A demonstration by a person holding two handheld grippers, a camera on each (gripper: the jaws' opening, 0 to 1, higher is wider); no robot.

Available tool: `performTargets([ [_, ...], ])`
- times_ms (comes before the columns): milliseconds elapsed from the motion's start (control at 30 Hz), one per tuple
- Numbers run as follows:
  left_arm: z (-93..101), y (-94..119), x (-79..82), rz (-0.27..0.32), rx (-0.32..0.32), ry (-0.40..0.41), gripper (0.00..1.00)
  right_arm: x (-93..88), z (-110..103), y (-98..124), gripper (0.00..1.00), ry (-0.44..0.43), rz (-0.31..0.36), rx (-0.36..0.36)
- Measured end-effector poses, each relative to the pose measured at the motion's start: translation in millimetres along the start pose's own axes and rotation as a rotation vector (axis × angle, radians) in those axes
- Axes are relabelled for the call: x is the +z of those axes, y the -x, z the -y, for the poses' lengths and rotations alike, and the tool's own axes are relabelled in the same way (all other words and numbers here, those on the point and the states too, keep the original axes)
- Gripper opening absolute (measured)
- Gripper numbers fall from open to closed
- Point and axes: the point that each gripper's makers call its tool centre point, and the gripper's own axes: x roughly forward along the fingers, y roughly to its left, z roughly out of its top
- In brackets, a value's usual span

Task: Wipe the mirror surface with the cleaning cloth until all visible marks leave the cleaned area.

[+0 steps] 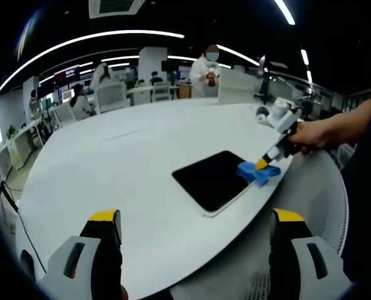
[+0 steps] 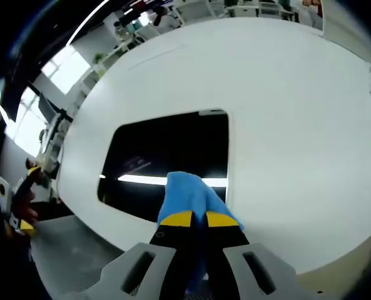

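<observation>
Midway, by the look of it: the right gripper (image 2: 192,219), jaws clamped on the blue cleaning cloth (image 2: 188,195), presses it onto the near edge of the dark mirror (image 2: 166,150) lying flat on the white table (image 2: 285,94); no marks can be made out on the glass, so what remains is hard to judge, while the left gripper (image 1: 196,224) hovers apart, jaws wide and empty

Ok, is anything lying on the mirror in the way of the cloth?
Nothing visible does. The right claw is shut on the blue cloth, which is at one edge of the mirror; the dark glass ahead is bare, as is the white table around it.
</observation>
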Motion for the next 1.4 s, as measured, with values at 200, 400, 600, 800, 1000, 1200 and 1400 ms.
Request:
performTargets([
  [200, 0.1, -1.4, -1.5, -0.004, 0.006, 0.005, 0.99, 7.7, 1.6, -2.8, 0.01, 0.001, 0.002, -0.003],
  [400, -3.3, -3.3, -1.0, -0.004, 0.017, 0.014, 0.99, 13.7, 3.2, -5.1, 0.01, 0.002, -0.001, 0.002],
  [600, -4.3, -5.9, -0.9, -0.006, 0.021, 0.019, 0.99, 19.5, 4.3, -7.5, 0.01, 0.004, -0.002, 0.002],
  [800, -7.3, -8.8, -0.3, -0.008, 0.026, 0.025, 0.99, 28.7, 5.9, -10.6, 0.01, 0.007, -0.003, 0.002],
  [1000, -13.0, -11.6, 0.8, -0.011, 0.031, 0.032, 0.99, 39.7, 8.0, -15.8, 0.01, 0.009, -0.006, 0.002],
  [1200, -18.6, -15.2, 2.1, -0.017, 0.033, 0.035, 0.99, 52.1, 11.3, -20.9, 0.01, 0.009, -0.006, -0.002],
  [1400, -23.9, -19.6, 3.2, -0.023, 0.031, 0.041, 0.99, 63.6, 13.7, -25.7, 0.01, 0.005, -0.005, -0.004],
])
